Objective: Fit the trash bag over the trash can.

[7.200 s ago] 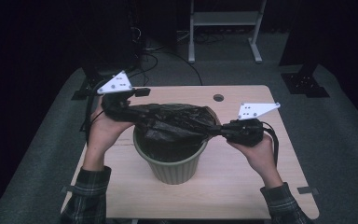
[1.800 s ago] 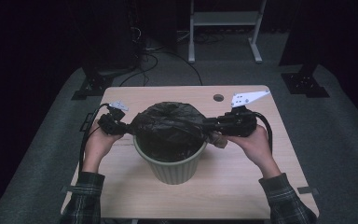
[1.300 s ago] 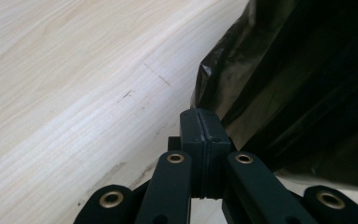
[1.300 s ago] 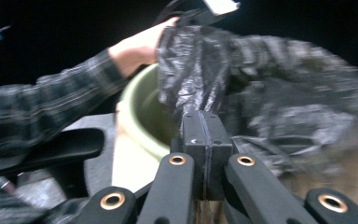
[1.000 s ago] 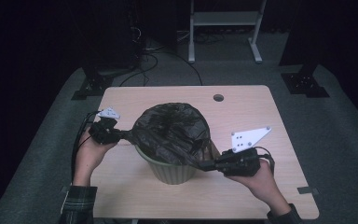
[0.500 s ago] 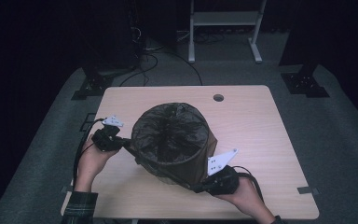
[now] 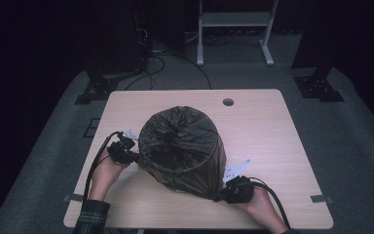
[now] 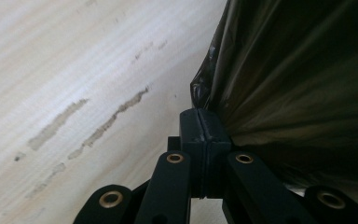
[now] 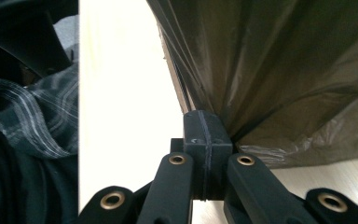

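Two pairs of jaws, both pressed together on plastic film. Left gripper [image 8: 200, 140]: jaws flat against each other, pinching a fold of the dark bin bag [image 8: 303, 79], film fanning away toward 1 o'clock in the left gripper view, pale table [image 8: 74, 70] beyond at 10 o'clock. Right gripper [image 9: 207, 144]: likewise clamped on a gathered hem of the bag [image 9: 284, 70], pleats running up and out toward 1 o'clock in the right gripper view, a plaid sleeve [image 9: 32, 112] off at 9 o'clock.

Outward, in the high view: left gripper [image 7: 129, 155] at 9 o'clock of the covered bin [image 7: 182, 146], low on its wall; right gripper [image 7: 221, 195] at about 5 o'clock, down near table level. Bag [image 7: 180, 131] drawn over the rim and stretched down the outside, mouth hollow sunk at the centre, long axis upright and leaning slightly. Bin standing left of the table's [image 7: 268, 126] middle, toward the near edge.

Judged: the deciding relation lies between hem and base, with film taut from each pinch up to the rim. Right grip seemingly lower than the left, so the left side likely to need more downward pull. Risk of tearing or tipping with uneven tension.
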`<move>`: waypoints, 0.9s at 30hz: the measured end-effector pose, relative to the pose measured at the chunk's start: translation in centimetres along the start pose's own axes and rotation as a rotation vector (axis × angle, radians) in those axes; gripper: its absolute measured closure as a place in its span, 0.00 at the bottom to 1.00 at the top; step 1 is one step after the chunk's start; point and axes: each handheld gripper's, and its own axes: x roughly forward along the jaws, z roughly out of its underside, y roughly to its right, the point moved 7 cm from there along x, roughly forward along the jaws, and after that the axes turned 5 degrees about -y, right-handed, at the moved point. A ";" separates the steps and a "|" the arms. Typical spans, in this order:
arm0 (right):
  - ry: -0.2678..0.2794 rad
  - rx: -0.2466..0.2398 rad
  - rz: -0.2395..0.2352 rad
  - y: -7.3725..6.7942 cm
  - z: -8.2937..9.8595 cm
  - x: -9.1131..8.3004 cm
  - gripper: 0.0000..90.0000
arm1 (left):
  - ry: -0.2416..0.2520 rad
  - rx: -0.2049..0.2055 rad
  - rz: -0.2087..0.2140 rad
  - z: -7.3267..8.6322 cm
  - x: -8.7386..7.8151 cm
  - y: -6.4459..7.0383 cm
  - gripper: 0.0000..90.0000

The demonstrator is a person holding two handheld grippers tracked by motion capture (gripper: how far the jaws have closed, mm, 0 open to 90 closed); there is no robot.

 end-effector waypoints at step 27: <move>0.221 -0.010 0.136 0.6 -3.4 -8.9 0.15 | 0.259 0.086 0.026 3.0 -5.9 2.7 0.09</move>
